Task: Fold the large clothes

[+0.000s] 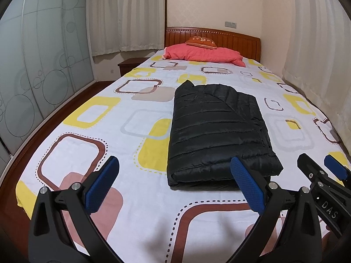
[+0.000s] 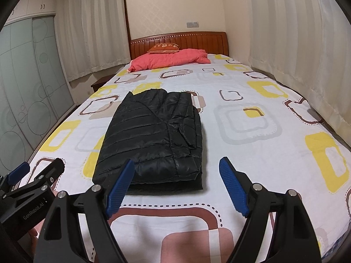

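A black puffer jacket (image 1: 217, 131) (image 2: 153, 135) lies folded into a thick rectangle in the middle of the patterned bed sheet (image 1: 92, 114) (image 2: 241, 153). My left gripper (image 1: 174, 161) hovers open over the sheet just short of the jacket's near edge, with nothing between its blue pads (image 1: 103, 184). My right gripper (image 2: 177, 162) is open too, in front of the jacket's near right corner, and holds nothing. Each gripper shows at the edge of the other's view: the right gripper (image 1: 320, 164) and the left gripper (image 2: 37, 168).
A pink quilt (image 1: 204, 54) and an orange cushion (image 1: 200, 41) lie by the wooden headboard (image 1: 237, 37). Curtains (image 2: 296, 43) hang along the bed's right side. Frosted sliding doors (image 1: 43, 65) and a nightstand (image 1: 129, 64) stand to the left.
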